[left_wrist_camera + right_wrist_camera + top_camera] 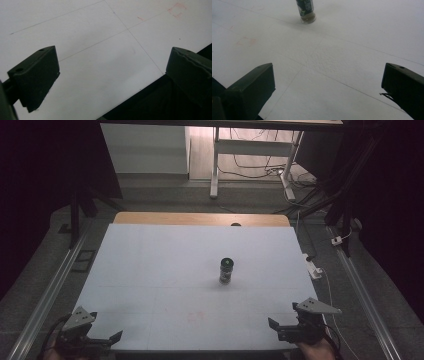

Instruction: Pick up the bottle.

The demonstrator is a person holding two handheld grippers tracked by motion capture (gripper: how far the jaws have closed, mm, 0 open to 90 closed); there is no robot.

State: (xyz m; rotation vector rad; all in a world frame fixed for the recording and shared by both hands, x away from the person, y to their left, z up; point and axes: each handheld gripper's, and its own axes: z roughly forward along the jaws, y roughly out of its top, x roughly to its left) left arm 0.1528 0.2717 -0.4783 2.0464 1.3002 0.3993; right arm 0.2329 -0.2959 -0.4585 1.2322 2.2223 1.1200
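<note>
A small dark jar [226,270] stands upright mid-table [150,270]. Well short of the jar, left gripper [102,340] and right gripper [282,324] wait at the near corners, jaws wide apart, empty. Approach seems unstarted; next, probably reach toward the jar.

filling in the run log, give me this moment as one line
left claw: open, empty, near table edge | right claw: open, empty, near table edge | jar: upright, mid table, untouched

jar [305,11] top cut off by upper edge in right gripper view; label print too small to read in high view. hands cut off at bottom edge. red mark [177,10] on table [150,265] too faint to read.
</note>
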